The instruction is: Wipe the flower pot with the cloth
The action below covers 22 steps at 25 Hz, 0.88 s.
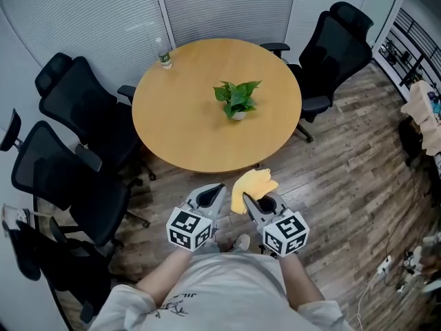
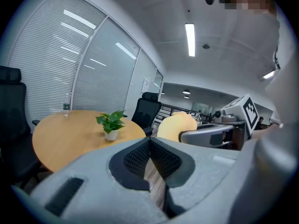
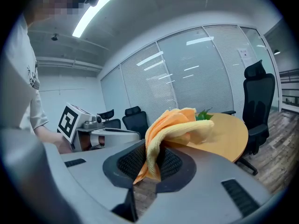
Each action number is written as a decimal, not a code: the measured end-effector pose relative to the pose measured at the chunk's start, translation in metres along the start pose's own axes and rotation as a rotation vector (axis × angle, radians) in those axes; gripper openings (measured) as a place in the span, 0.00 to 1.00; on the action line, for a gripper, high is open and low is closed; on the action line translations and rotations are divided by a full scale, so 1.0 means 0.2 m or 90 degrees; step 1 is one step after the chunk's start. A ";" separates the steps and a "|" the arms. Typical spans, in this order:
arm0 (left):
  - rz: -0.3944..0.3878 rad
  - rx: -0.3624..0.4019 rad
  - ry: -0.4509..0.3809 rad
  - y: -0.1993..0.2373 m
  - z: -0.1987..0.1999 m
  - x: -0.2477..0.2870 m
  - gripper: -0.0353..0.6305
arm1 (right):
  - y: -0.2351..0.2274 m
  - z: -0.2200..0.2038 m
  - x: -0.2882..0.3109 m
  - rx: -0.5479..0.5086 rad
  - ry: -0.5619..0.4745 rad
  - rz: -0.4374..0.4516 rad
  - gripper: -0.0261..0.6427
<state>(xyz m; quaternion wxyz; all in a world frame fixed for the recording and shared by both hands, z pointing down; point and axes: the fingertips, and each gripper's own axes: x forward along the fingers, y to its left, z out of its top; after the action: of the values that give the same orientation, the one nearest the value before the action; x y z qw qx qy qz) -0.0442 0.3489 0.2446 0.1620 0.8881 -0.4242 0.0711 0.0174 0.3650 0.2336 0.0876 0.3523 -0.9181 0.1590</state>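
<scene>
Round tan wooden desk (image 1: 186, 126) across the upper middle of the head view, on plank flooring (image 1: 344, 178), ringed by black mesh office chairs (image 1: 76, 105)

At lower centre, just short of the desk's near edge, left gripper (image 1: 218, 189) and right gripper (image 1: 248, 200) side by side, angled slightly down toward it. On the left, fingers (image 2: 135, 160) pressed fully together, nothing between them. On the right, fingers (image 3: 175, 164) clamped on a crumpled yellow-orange cloth (image 3: 175, 125), most of it flopping over the tips toward the upper right of that gripper's view

Small white flower pot (image 1: 238, 115) with a green leafy plant, upright a little right of the desk's centre, well apart from both grippers and untouched. Clear plastic bottle (image 1: 164, 55) near the desk's far left rim

Judged to be the approach step: cloth in grip, wiping not yet begun. Next, likely calls for reaching across the desk to lay the cloth's loose fold against the pot's side, perhaps steadying the light pot with the empty gripper so as not to tip it
</scene>
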 end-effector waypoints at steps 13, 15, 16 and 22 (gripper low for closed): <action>0.032 0.004 -0.010 -0.16 -0.01 0.07 0.07 | -0.14 -0.07 -0.16 0.006 0.001 0.019 0.12; 0.033 0.005 -0.006 -0.17 -0.02 0.07 0.07 | -0.13 -0.09 -0.15 0.010 0.003 0.028 0.12; 0.034 0.006 -0.003 -0.17 -0.03 0.07 0.07 | -0.13 -0.10 -0.14 0.013 0.004 0.032 0.12; 0.033 0.003 0.007 -0.07 -0.04 0.15 0.07 | -0.18 -0.13 -0.05 0.024 0.015 0.036 0.12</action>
<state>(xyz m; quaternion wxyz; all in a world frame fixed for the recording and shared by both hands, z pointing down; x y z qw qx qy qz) -0.0148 0.3386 0.2561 0.1603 0.8768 -0.4460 0.0812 0.0512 0.3553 0.2628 0.0874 0.3257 -0.9235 0.1826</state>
